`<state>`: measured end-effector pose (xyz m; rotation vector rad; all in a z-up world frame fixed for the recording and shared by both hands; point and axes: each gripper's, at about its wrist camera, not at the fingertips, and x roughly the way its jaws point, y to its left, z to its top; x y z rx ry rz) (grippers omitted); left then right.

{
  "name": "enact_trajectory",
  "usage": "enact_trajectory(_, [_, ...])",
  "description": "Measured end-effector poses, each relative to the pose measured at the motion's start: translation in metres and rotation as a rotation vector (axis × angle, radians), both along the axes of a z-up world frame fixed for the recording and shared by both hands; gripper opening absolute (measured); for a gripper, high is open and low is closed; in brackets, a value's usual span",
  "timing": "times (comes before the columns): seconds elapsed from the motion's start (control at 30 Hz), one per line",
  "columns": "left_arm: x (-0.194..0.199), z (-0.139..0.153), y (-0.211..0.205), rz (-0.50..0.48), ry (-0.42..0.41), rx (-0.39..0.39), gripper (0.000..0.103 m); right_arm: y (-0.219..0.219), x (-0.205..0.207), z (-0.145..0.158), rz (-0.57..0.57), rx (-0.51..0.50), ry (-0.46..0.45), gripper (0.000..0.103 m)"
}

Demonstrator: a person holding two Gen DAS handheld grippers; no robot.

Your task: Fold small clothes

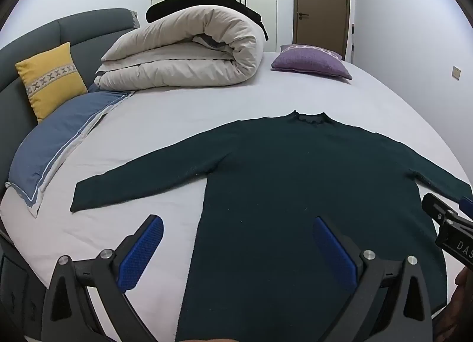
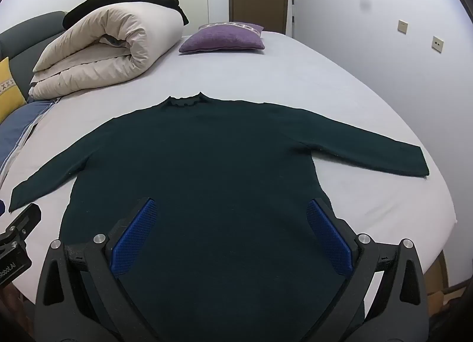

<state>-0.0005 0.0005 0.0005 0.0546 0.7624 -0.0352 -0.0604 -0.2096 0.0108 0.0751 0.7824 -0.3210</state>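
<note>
Though its hem seems hidden, sweater point(image 2: 201, 159) flat amid bare sheet point(image 2: 340, 99).

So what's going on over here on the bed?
A person is about to fold a dark green sweater laid flat on the bed, sleeves spread out. The left hand-held gripper and right hand-held gripper both hover over its lower part, wide open and holding nothing. No fold has been made yet.
</note>
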Motion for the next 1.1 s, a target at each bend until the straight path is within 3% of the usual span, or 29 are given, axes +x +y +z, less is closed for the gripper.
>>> enact_trajectory(1.1, [0.0006,0.0025,0.0073,0.008,-0.003,-0.012,0.103,0.0049,0.0005,-0.0055,0.004,-0.010,-0.002,0.103])
